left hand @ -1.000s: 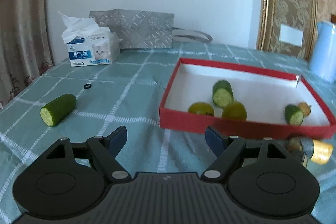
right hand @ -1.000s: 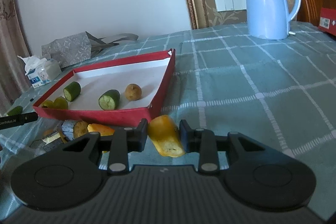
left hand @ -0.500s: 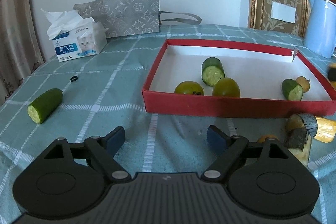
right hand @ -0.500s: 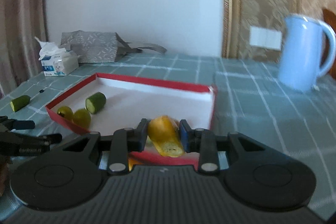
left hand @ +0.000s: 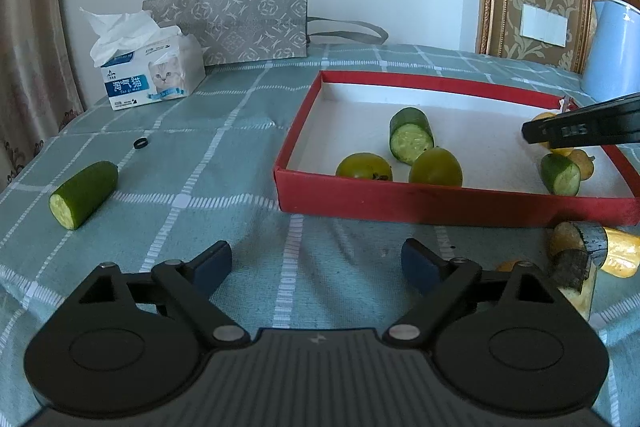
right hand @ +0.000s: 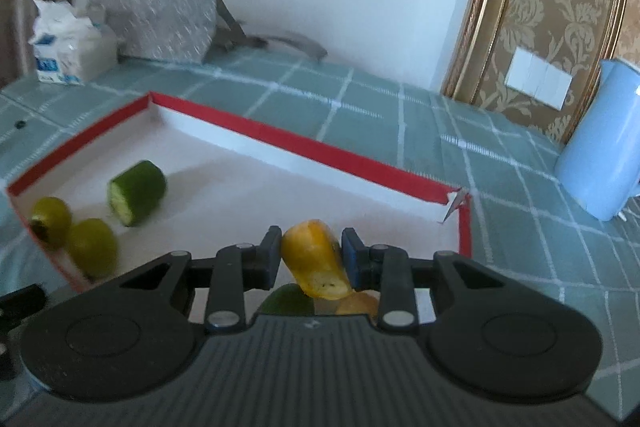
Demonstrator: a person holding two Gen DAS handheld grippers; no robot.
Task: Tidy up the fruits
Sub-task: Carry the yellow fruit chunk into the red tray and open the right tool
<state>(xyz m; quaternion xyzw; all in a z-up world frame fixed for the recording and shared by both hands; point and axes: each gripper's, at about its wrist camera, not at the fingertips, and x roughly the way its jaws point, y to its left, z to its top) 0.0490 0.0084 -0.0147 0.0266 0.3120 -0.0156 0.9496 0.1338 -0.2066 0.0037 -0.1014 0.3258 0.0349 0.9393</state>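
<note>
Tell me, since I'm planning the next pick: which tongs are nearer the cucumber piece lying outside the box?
Left. The open left tongs hover over the tablecloth with the cucumber piece ahead to their left. The right tongs hold a banana piece over the red box, well away.

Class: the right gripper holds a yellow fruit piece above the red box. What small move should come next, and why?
Probably lower a little and open: the right gripper is shut on the yellow piece, already over the red box floor, with other pieces just beneath it.
</note>
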